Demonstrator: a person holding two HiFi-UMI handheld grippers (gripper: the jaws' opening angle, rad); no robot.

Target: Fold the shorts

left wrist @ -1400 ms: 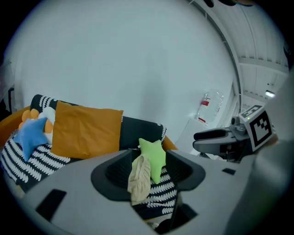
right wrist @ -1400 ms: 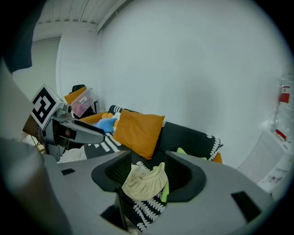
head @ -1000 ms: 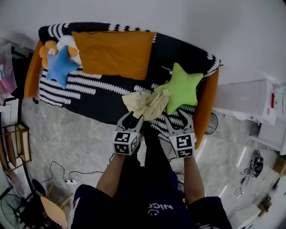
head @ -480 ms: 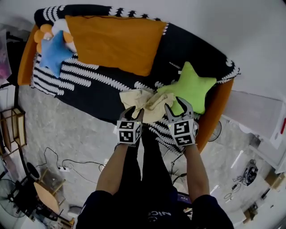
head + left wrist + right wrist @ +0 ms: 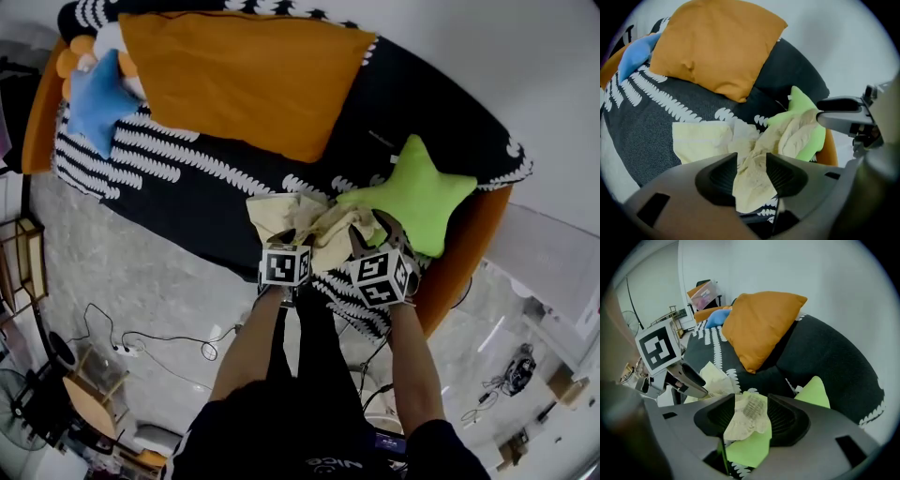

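The pale yellow shorts [image 5: 286, 214] lie crumpled at the near edge of the striped black-and-white sofa cover [image 5: 187, 183], partly over the green star pillow [image 5: 424, 195]. My left gripper [image 5: 296, 240] points steeply down at the near fold; its jaws have just been opening, and shorts cloth [image 5: 752, 180] shows in the gap between the pads. My right gripper [image 5: 371, 232] stands open over the pillow side, a gathered bit of waistband [image 5: 749, 411] showing between its jaws. Neither pair of pads visibly presses the cloth.
A big orange cushion [image 5: 248, 80] leans at the back of the sofa, and a blue star pillow [image 5: 94, 98] lies at its far left. An orange sofa edge [image 5: 469, 253] runs on the right. Marble floor with cables [image 5: 141, 342] lies below.
Both grippers have come down from in front of the sofa edge onto the shorts. The view has tilted, so the sofa sits larger and closer.
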